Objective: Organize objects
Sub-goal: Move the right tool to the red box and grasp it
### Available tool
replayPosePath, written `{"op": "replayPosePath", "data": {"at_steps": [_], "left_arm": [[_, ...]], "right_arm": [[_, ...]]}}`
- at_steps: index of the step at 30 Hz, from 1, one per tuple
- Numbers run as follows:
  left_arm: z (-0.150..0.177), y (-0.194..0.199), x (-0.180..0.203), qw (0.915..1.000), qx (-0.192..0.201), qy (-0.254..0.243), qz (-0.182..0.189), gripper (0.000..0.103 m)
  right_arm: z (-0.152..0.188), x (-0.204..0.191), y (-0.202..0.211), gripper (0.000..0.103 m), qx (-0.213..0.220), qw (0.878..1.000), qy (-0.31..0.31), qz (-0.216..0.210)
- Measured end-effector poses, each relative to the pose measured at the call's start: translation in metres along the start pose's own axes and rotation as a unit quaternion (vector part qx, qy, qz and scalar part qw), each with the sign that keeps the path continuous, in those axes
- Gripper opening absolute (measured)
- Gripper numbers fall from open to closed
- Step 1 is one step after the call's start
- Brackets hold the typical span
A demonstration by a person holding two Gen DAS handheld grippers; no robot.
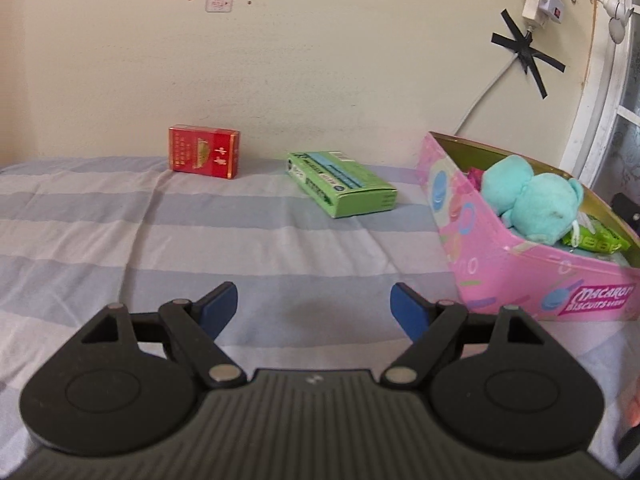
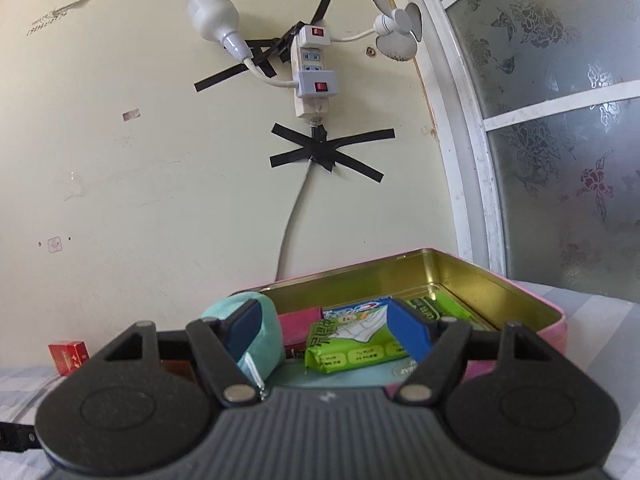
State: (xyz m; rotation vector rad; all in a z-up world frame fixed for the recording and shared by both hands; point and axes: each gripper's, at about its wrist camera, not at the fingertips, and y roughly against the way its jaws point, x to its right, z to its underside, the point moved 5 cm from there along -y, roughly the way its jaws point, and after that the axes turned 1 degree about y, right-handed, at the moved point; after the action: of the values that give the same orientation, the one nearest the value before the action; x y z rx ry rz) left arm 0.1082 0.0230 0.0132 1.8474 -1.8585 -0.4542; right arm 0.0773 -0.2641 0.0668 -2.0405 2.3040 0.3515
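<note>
In the left wrist view, my left gripper [image 1: 314, 308] hangs open over the striped sheet with nothing between its blue pads. Ahead of it, a green box [image 1: 340, 184] lies flat and a red box [image 1: 205, 152] stands by the wall. To the right, a pink biscuit tin [image 1: 520, 280] holds a teal plush toy [image 1: 528, 204] and a green packet [image 1: 592, 240]. In the right wrist view, my right gripper [image 2: 326, 332] is open at the tin's [image 2: 556, 328] near side. The plush [image 2: 266, 320] lies just behind its left finger and a green tissue pack [image 2: 352, 350] shows between the fingers.
The bed meets a cream wall, and a power strip [image 2: 312, 76] with a bulb, a small fan and a cable is taped to it above the tin. A frosted window [image 2: 560, 140] stands to the right. The tin also holds a pink box [image 2: 300, 322] and other packets.
</note>
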Motion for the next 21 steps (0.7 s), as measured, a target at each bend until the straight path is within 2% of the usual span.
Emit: {"op": "replayPosePath", "data": {"at_steps": [4,11,14,17,21], "left_arm": [[-0.003,-0.007,-0.031,0.9994,-0.009,0.003,-0.033,0.085],[-0.022,-0.017,-0.089,0.9948,-0.006,0.040,-0.093,0.085],[-0.024,-0.018,-0.121,0.9887,0.000,0.092,-0.118,0.085],[-0.016,-0.020,-0.145,0.9815,-0.006,0.148,-0.121,0.085],[-0.016,-0.016,-0.148,0.9799,0.000,0.154,-0.126,0.086]], "right_arm": [[-0.003,-0.029,0.017,0.072,0.010,0.999,0.034,-0.038],[-0.002,-0.105,0.016,0.073,-0.033,0.987,0.072,-0.143],[0.003,-0.147,0.001,0.077,-0.073,0.973,0.084,-0.201],[0.014,-0.192,-0.027,0.079,-0.133,0.954,0.086,-0.253],[0.026,-0.252,-0.082,0.082,-0.201,0.935,0.075,-0.282]]}}
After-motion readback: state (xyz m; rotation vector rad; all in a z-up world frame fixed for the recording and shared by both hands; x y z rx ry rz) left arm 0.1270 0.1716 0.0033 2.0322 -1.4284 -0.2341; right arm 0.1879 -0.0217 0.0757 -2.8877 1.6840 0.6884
